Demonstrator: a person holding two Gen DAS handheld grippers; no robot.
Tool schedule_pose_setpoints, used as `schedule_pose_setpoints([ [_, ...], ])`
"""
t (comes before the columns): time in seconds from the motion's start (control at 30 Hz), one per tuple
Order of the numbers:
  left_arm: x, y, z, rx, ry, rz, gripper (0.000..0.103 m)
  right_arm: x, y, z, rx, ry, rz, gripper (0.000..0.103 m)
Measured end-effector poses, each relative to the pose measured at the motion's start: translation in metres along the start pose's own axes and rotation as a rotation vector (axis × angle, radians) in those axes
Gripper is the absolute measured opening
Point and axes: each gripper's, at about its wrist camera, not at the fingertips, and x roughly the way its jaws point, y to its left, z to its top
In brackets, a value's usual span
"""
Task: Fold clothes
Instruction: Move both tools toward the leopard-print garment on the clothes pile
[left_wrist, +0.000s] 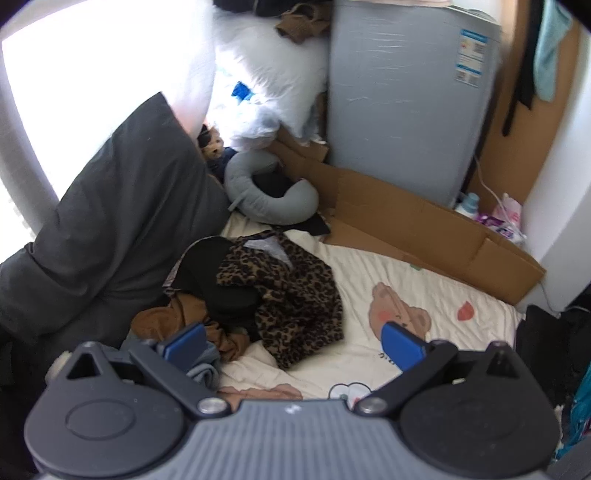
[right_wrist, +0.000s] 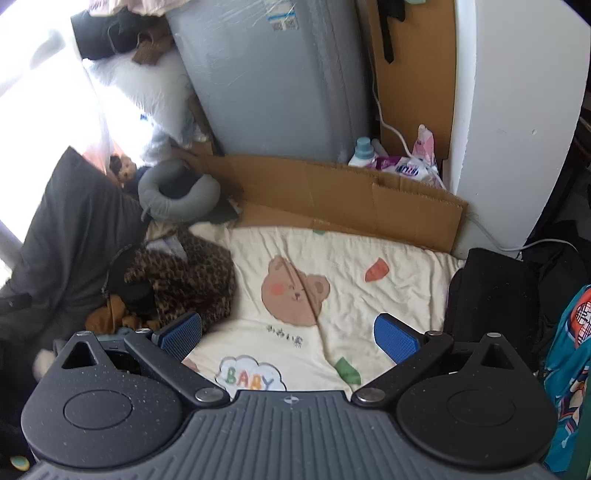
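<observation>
Leopard-print garment (left_wrist: 291, 295) lies crumpled on the bed (right_wrist: 332, 295); left gripper (left_wrist: 293, 343) and right gripper (right_wrist: 288, 338) hover, fingers spread, empty.

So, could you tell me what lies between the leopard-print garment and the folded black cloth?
Only bare bear-print sheet between leopard-print garment and black cloth, per the right wrist view.

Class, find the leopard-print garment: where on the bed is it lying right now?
The leopard-print garment lies crumpled on the cream bear-print sheet, left of centre in both views, atop black and brown clothes beside the dark grey pillow.
</observation>
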Motion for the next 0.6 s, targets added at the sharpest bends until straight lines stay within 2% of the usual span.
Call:
schedule_pose_setpoints([
  [0.33, 0.032, 0.026, 0.018, -0.002, 0.000, 0.022, 0.102, 0.024, -0.011, 0.013, -0.019, -0.035, -0.009, 0.103],
  [0.6, 0.063, 0.033, 0.023, -0.023, 0.016, 0.019, 0.102, 0.061, -0.011, 0.032, -0.018, -0.015, 0.013, 0.103],
])
